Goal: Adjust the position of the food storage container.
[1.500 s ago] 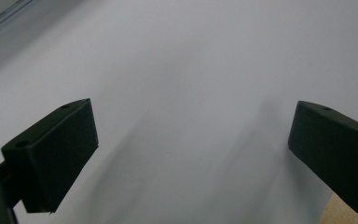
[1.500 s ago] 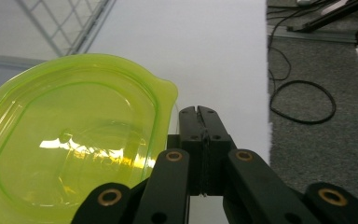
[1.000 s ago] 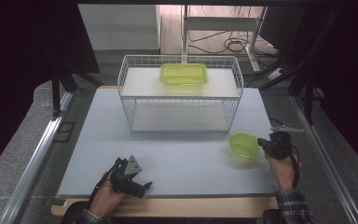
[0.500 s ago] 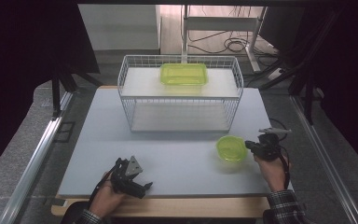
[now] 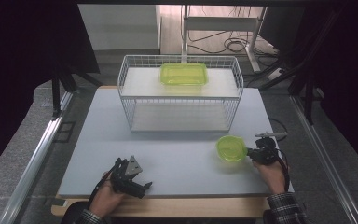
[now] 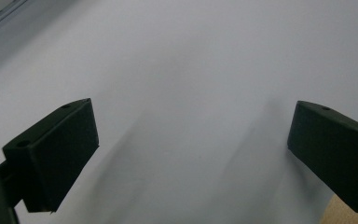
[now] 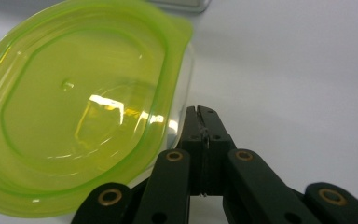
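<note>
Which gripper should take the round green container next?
Right. The right gripper sits beside the round container, jaws shut against its side. The left gripper is open over bare table, well away.

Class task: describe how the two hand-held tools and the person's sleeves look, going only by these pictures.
Both tools are black. The left tool has a grey three-cornered plate on top and blocky black jaws. The right tool has slim linked arms with brass-coloured rivets and trails a dark cable. The right sleeve is dark plaid; the left cuff looks similar.
</note>
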The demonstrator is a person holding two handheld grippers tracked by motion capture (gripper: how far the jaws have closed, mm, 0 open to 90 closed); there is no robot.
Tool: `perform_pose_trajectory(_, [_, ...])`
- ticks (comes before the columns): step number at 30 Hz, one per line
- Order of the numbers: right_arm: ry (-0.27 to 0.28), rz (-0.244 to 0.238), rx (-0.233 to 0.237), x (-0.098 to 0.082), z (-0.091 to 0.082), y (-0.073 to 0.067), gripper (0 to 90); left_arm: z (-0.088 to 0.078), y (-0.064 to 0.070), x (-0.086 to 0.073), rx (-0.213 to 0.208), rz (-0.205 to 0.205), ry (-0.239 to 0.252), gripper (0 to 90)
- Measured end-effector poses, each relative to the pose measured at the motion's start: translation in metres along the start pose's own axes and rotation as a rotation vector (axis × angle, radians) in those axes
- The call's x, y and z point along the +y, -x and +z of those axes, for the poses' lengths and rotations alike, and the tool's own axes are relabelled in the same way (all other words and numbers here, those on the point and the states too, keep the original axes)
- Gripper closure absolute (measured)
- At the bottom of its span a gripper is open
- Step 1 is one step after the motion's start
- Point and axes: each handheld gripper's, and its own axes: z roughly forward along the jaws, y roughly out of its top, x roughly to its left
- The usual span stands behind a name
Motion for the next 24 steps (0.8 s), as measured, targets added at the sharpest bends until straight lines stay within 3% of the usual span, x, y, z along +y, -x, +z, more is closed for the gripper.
perform_pose_trajectory(3, [-0.010, 0.018, 0.050, -0.001, 0.004, -0.002, 89.2, 0.000, 0.000, 0.000, -0.001, 0.002, -0.002, 1.5])
perform_pose_trajectory(7, [-0.012, 0.011, 0.084, 0.000, 0.008, -0.008, 89.2, 0.001, 0.000, 0.000, -0.001, 0.003, -0.004, 1.5])
perform_pose_trajectory(24, [0.003, -0.090, 0.176, 0.013, 0.034, -0.058, 89.2, 0.002, 0.001, 0.000, -0.002, 0.006, -0.014, 1.5])
